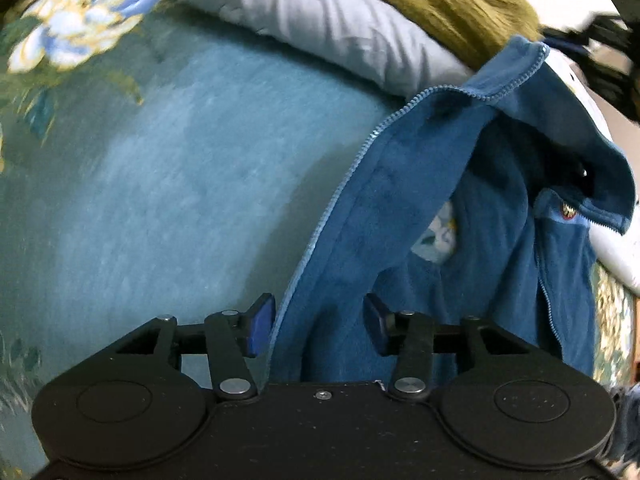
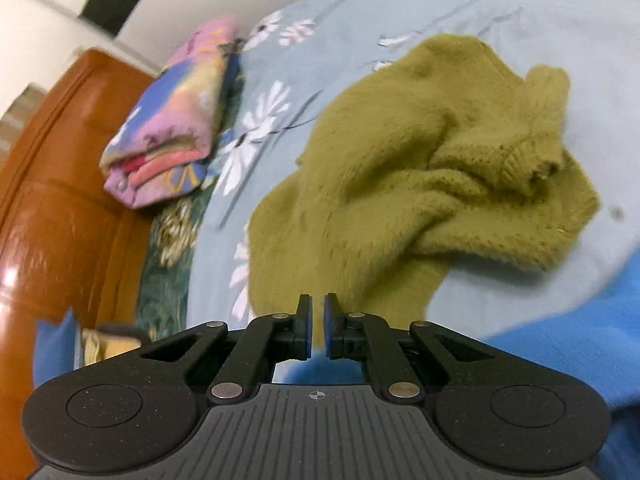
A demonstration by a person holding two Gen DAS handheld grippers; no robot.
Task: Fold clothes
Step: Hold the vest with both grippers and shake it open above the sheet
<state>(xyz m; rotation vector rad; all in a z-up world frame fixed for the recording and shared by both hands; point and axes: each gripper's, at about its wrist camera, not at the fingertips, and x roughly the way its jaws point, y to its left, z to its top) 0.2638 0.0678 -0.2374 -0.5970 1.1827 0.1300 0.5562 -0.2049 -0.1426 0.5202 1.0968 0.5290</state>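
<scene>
The bed carries everything: the blue fleece jacket hangs bunched between the left gripper's part-open fingers, probably lifted to spread. Beyond the right gripper's closed, empty fingers lies the crumpled olive sweater.

A glossy orange-brown wooden headboard stands against a pale wall.
</scene>
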